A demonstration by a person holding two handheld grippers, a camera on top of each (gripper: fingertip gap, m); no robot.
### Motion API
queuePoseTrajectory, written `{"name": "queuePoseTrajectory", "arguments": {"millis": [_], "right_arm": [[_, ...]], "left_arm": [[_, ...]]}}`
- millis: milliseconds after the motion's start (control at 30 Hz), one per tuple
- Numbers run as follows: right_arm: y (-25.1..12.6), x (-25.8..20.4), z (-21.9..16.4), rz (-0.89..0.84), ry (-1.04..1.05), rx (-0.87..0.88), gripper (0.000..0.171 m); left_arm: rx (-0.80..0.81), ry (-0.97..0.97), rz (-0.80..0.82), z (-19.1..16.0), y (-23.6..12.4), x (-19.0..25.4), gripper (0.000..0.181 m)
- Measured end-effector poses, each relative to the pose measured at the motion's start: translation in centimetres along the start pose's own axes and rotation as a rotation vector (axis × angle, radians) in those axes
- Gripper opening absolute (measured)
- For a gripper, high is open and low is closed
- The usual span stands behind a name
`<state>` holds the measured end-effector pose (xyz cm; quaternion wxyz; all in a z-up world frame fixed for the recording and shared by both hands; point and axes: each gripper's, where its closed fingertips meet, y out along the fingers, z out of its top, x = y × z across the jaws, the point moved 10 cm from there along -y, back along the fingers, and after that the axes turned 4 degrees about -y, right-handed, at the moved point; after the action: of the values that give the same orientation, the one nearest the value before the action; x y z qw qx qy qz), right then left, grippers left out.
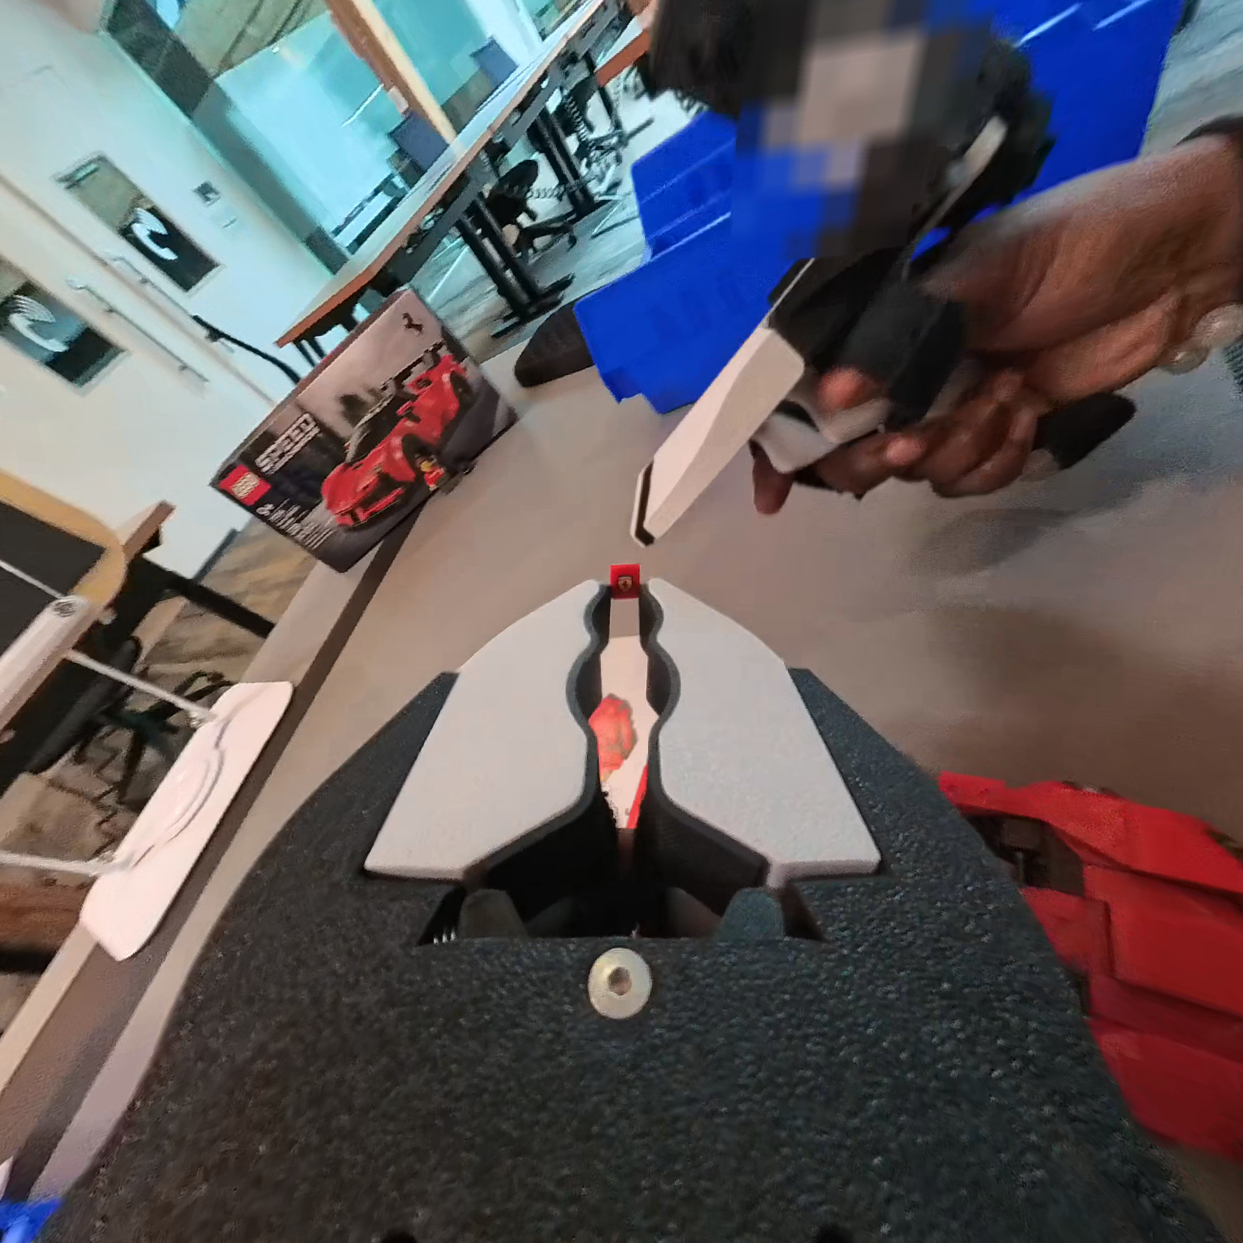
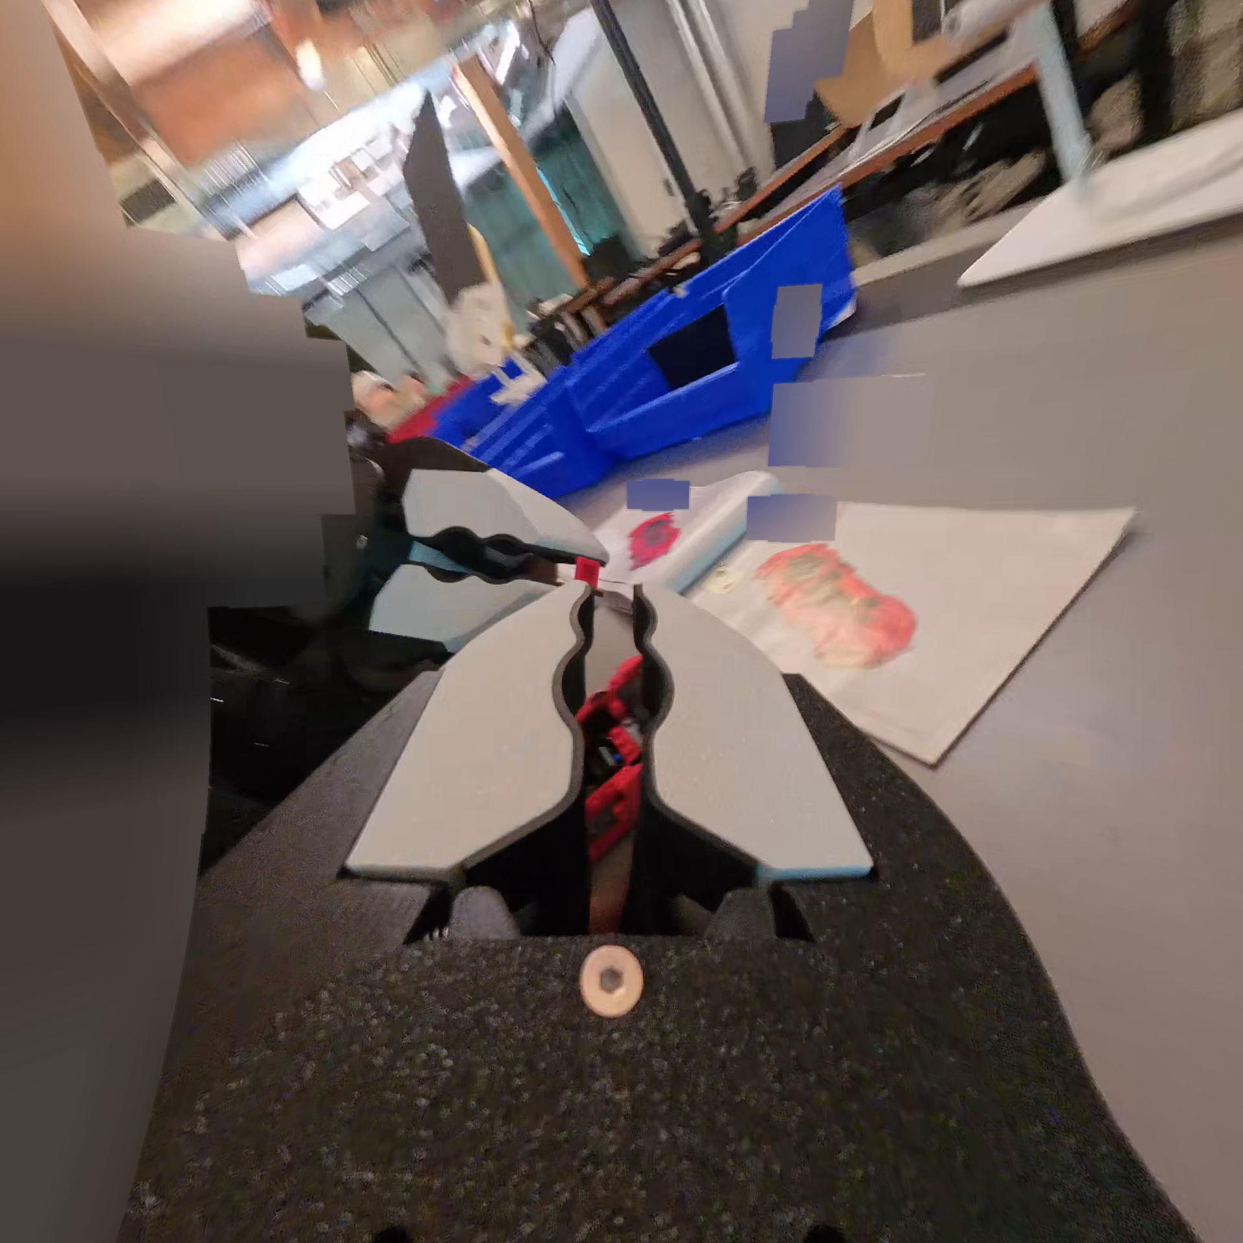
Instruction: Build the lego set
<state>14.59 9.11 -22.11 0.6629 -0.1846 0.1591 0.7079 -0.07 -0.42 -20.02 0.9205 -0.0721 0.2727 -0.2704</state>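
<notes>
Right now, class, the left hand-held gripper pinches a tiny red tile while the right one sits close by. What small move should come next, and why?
Probably bring the right hand-held gripper the last bit toward the small red tile held at the tip of the left hand-held gripper: its tip hangs just above the tile, apart from it, perhaps to take or steady it.

Lego box on table, left of blue bins: bears a logo and printed lettering, not transcribed. Small red tile carries a tiny emblem. Wall signs left of box: blurred symbols only.
</notes>
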Motion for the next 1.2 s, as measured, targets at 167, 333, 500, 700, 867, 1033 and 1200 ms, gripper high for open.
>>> {"name": "queuePoseTrajectory", "arguments": {"millis": [167, 333, 500, 700, 867, 1033, 1200], "right_arm": [[0.8, -2.0, 0.9, -0.117, -0.230, -0.068, 0.008], [1.4, -2.5, 0.7, -0.152, -0.296, -0.133, 0.007], [1.7, -2.8, 0.6, -0.169, -0.338, -0.174, 0.003], [1.5, -2.7, 0.7, -0.142, -0.391, -0.232, 0.002], [0.7, -2.6, 0.8, 0.007, -0.538, -0.396, 0.002], [0.5, -3.8, -0.6, 0.335, -0.810, -0.683, 0.002], [1.8, -4.3, -1.2, 0.524, -1.062, -0.825, 0.002]], "left_arm": [[-0.030, 0.044, 0.051, 0.0, -0.2, 0.5, 0.008], [-0.044, 0.067, 0.065, 0.0, -0.3, 0.8, 0.008], [-0.060, 0.118, 0.090, 0.0, -0.2, 1.1, 0.008], [-0.059, 0.110, 0.030, -0.1, -0.5, 1.3, 0.012], [-0.096, -0.065, -0.109, -0.8, -2.8, 0.1, 0.013], [-0.274, -0.241, -0.272, -2.3, -5.9, 0.1, 0.002], [-0.383, -0.305, -0.310, -3.4, -7.3, 1.6, 0.000]]}}
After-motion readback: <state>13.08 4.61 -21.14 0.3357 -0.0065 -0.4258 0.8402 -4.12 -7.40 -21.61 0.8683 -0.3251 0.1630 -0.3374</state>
